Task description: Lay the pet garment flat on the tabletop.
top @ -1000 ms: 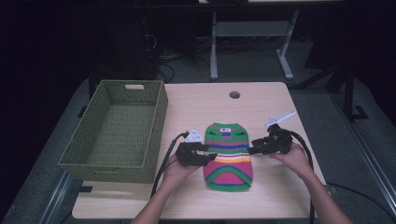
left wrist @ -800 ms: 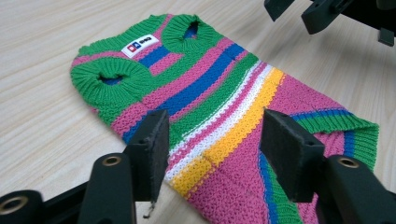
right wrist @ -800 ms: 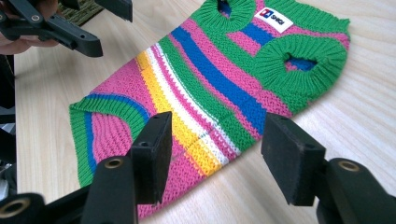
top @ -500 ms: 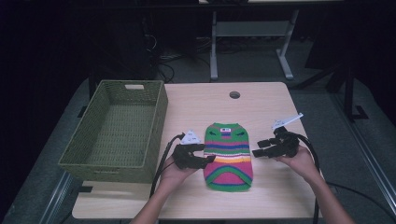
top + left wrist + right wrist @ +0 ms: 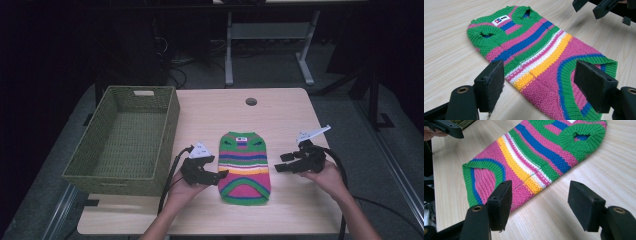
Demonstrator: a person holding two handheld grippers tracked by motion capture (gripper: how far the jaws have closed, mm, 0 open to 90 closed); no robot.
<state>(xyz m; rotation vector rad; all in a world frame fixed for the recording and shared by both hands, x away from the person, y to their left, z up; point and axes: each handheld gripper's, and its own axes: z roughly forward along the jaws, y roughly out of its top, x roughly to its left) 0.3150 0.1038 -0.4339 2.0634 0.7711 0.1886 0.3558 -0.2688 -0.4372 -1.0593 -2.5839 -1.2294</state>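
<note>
A small striped knit sweater (image 5: 244, 166) in green, pink, blue, white and yellow lies flat on the wooden table (image 5: 280, 115), its neck end with a white label pointing away from me. My left gripper (image 5: 223, 174) hovers open at its left edge, holding nothing. My right gripper (image 5: 280, 162) sits open just off its right edge, apart from the cloth. In the left gripper view the sweater (image 5: 544, 55) stretches between the jaws. In the right gripper view the sweater (image 5: 531, 157) lies beyond the open jaws.
A green woven basket (image 5: 85, 160) with nothing in it stands at the table's left side. A round cable hole (image 5: 251, 101) marks the far middle of the table. Black cables trail from both grippers over the near edge.
My right gripper has drawn back to the right, off the sweater. My left gripper has shifted slightly toward me and stays at the left edge. The sweater has not moved.
</note>
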